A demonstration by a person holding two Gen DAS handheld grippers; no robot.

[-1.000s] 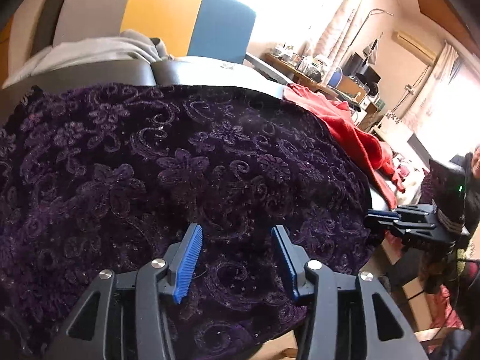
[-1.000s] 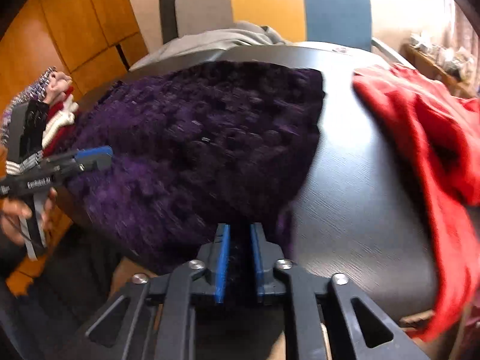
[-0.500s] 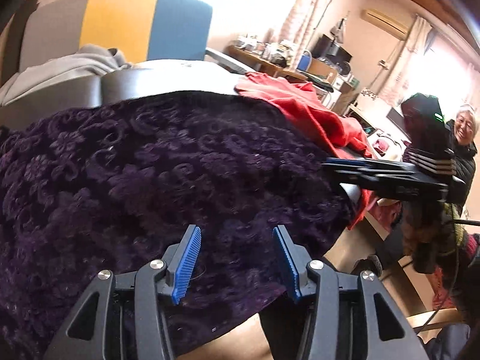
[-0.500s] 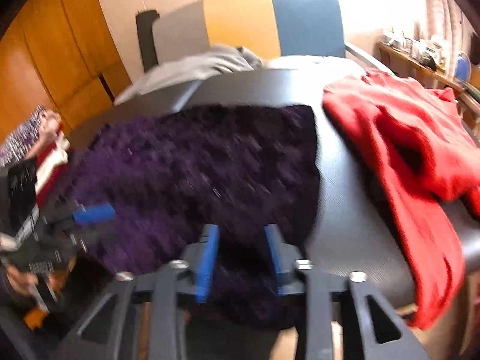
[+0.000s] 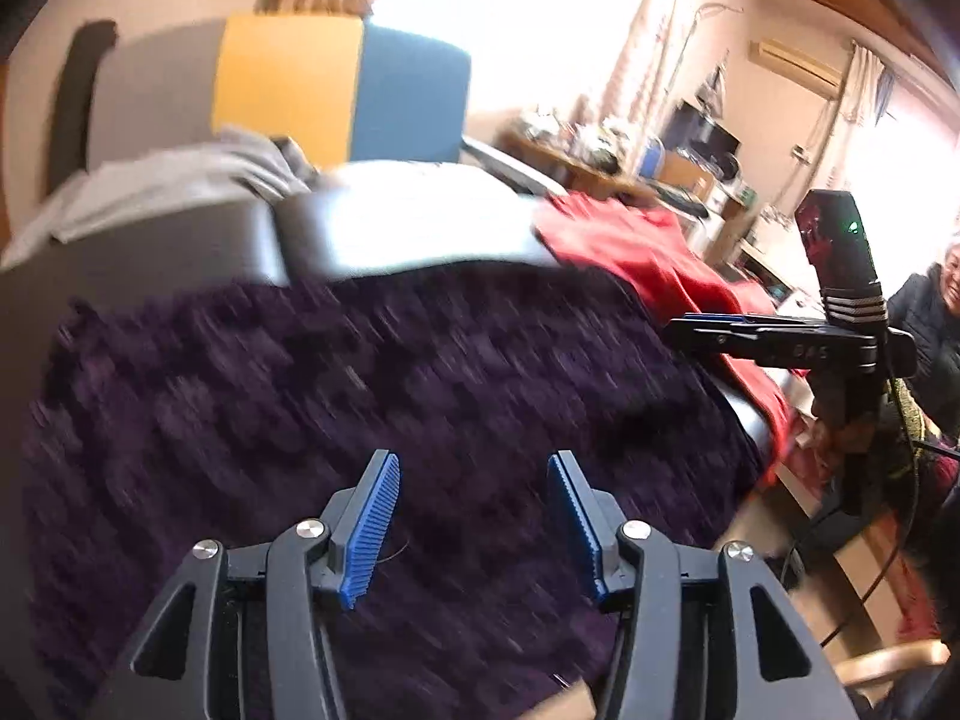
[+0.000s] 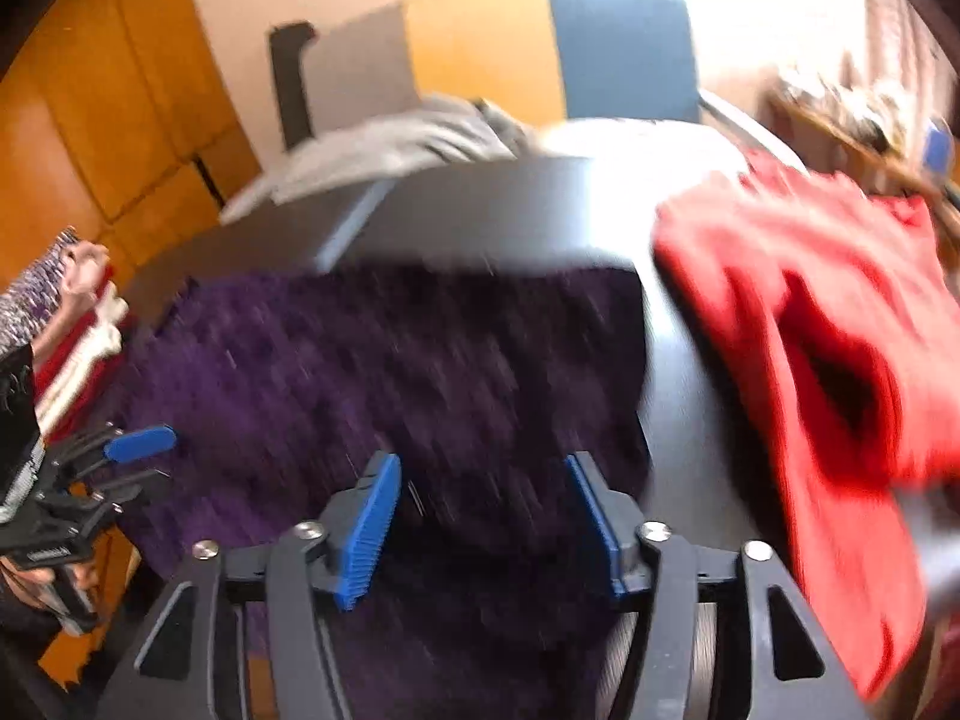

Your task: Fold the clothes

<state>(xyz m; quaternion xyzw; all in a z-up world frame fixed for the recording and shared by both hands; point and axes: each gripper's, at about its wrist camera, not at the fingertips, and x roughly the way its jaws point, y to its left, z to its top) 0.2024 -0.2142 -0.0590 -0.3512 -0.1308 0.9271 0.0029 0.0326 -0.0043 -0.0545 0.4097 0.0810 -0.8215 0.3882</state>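
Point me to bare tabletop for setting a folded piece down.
Bare dark tabletop runs as a strip between the purple patterned garment and the red garment, widening behind the purple one toward the grey garment. Right edge is crowded by red cloth.

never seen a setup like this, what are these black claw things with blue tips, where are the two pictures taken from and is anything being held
There is no robot here. A person holds a hand-held two-finger gripper in each hand, and a wide-angle camera on each one looks forward along its fingers. So each picture is one gripper's own view, with the black arms and blue pads at the bottom.

In the left wrist view you see the left gripper, and the right one off to the side. In the right wrist view you see the right gripper.

On the dark table lies a purple patterned garment, spread flat, with a red garment beside it and a grey garment at the far edge.

Nothing is held. Both grippers stand open above the purple cloth; the right one's jaws have just been opening, with nothing pinched between them.
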